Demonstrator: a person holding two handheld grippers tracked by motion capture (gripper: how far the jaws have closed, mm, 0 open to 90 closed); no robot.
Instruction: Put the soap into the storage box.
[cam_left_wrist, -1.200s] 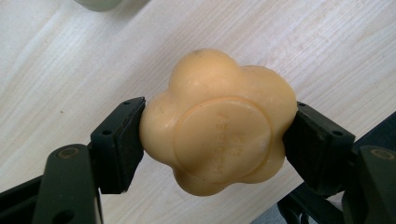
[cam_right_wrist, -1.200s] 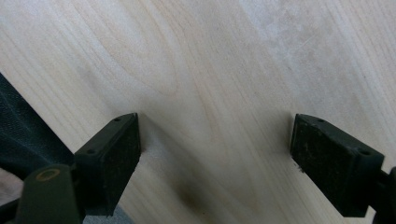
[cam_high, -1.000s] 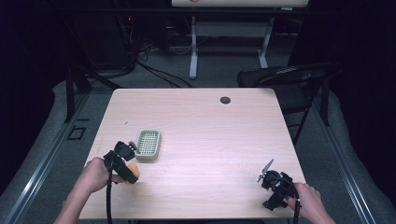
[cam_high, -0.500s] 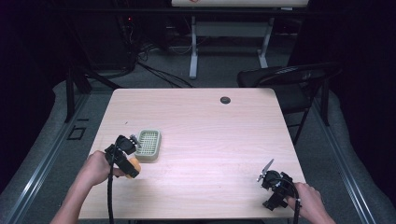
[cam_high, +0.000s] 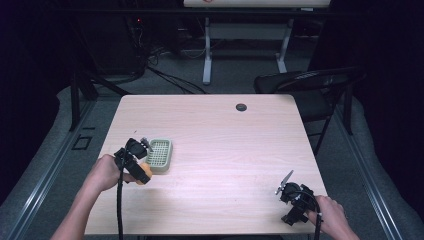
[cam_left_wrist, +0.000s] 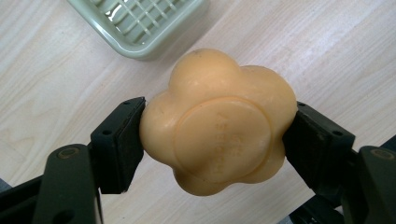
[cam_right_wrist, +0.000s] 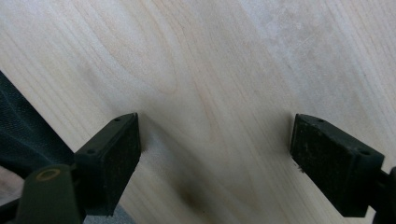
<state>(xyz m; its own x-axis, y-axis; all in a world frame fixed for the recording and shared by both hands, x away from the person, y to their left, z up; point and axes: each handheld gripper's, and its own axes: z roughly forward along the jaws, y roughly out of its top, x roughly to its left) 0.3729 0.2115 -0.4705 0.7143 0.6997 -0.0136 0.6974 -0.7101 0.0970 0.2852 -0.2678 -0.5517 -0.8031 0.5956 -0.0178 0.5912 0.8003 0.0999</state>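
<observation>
My left tongs (cam_left_wrist: 218, 140) have moved up from the near edge toward the green tray (cam_high: 160, 152), with the orange soap (cam_left_wrist: 217, 122) squeezed tight between them. The soap is off the table (cam_high: 225, 135), just beside the tray near the left edge. I think it goes in the tray, so that part is left. My right tongs (cam_right_wrist: 215, 163) wait wide apart, holding nothing, by the near right corner.

Soap (cam_left_wrist: 217, 123) lies just before the tray (cam_high: 160, 154).
</observation>
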